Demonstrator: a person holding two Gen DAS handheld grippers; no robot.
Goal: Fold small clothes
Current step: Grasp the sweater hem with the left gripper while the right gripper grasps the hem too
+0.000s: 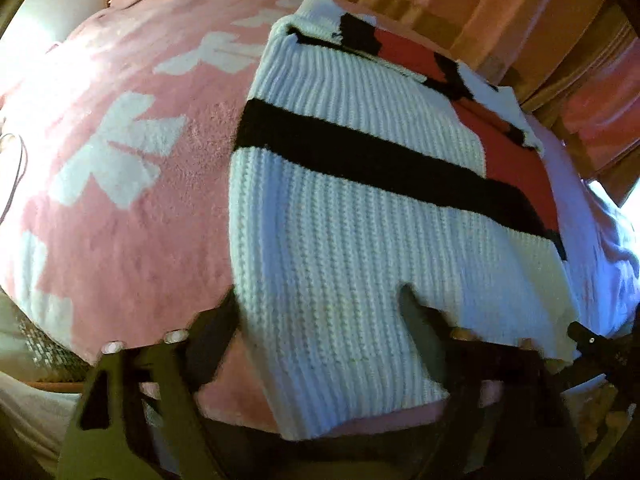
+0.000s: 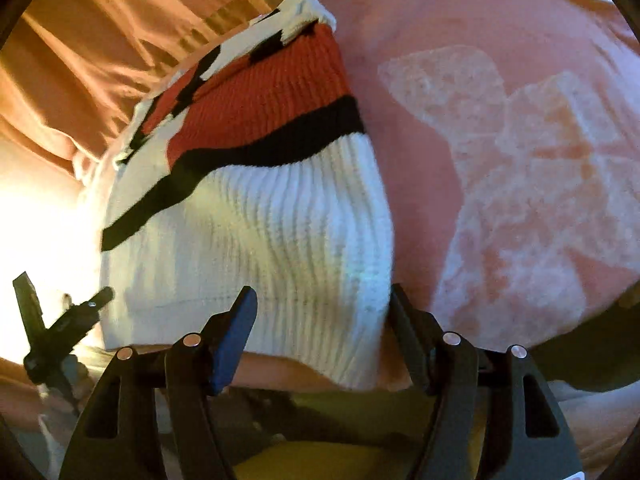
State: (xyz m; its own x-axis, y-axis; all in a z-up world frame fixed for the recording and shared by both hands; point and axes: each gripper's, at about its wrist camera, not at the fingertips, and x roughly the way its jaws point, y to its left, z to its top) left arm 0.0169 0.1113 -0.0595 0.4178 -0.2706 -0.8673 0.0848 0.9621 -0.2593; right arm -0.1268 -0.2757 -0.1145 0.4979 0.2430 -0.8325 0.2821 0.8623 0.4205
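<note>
In the left wrist view the left gripper sits at the bottom of the frame with its jaws spread wide. The near hem of the knit sweater lies between the two dark fingers; one finger sits at the sweater's left edge and the other presses into the white knit further right. Whether the fabric is pinched at all cannot be told, but the jaws are plainly released. At the lower right of this frame part of the right gripper pokes in at the sweater's right corner.

In the right wrist view the right gripper also has its jaws parted wide, and the sweater's white ribbed hem hangs down between them. The left finger, with a blue pad, lies on the knit, and the right finger sits at the sweater's right edge. At the lower left of this frame a piece of the left gripper shows beside the hem.

The left view shows the sweater spread flat, white with a black band across it and a red panel at the upper right. The right view shows the red part and black band from the other side, with the hem bunched and lifted.

The sweater lies on a pink blanket with pale bow shapes, covering a bed. Orange curtains hang along the top of both frames, brightly lit from behind.
</note>
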